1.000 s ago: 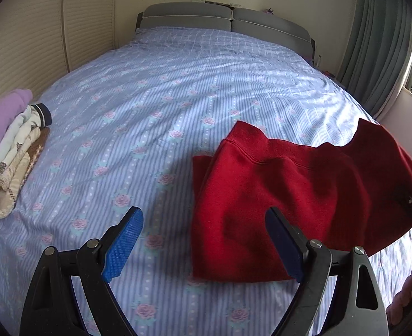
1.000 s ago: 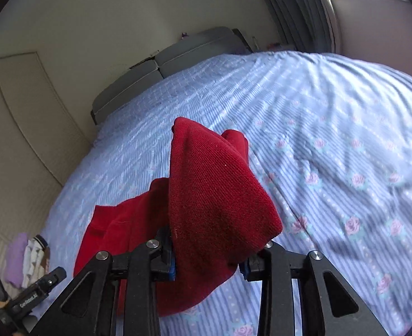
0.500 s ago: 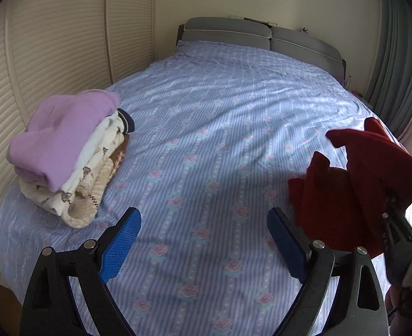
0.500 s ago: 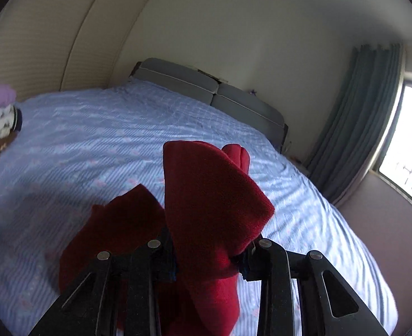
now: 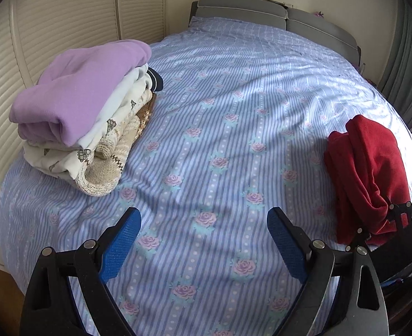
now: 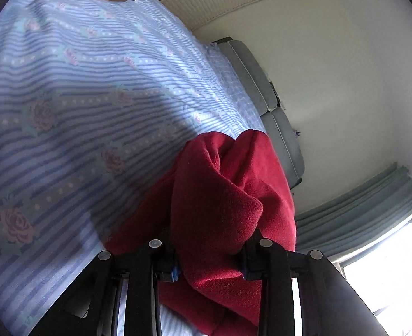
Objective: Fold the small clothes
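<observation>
Step in hand: carrying the folded red garment toward the pile of folded clothes, by my reading.
Right tongs: clenched on a thick bunch of the red garment, which hangs bundled above the bed.
Left tongs: released, blue pads spread wide with only the bedsheet between them.
Red garment, left wrist view: at 3 o'clock, well apart from the pile.
Pile: at 10 o'clock, purple piece on top, white and knitted pieces beneath.
Next move: likely bring the garment across, level it over the purple top, lower it flat, then release; a lopsided drop could undo the fold.
</observation>
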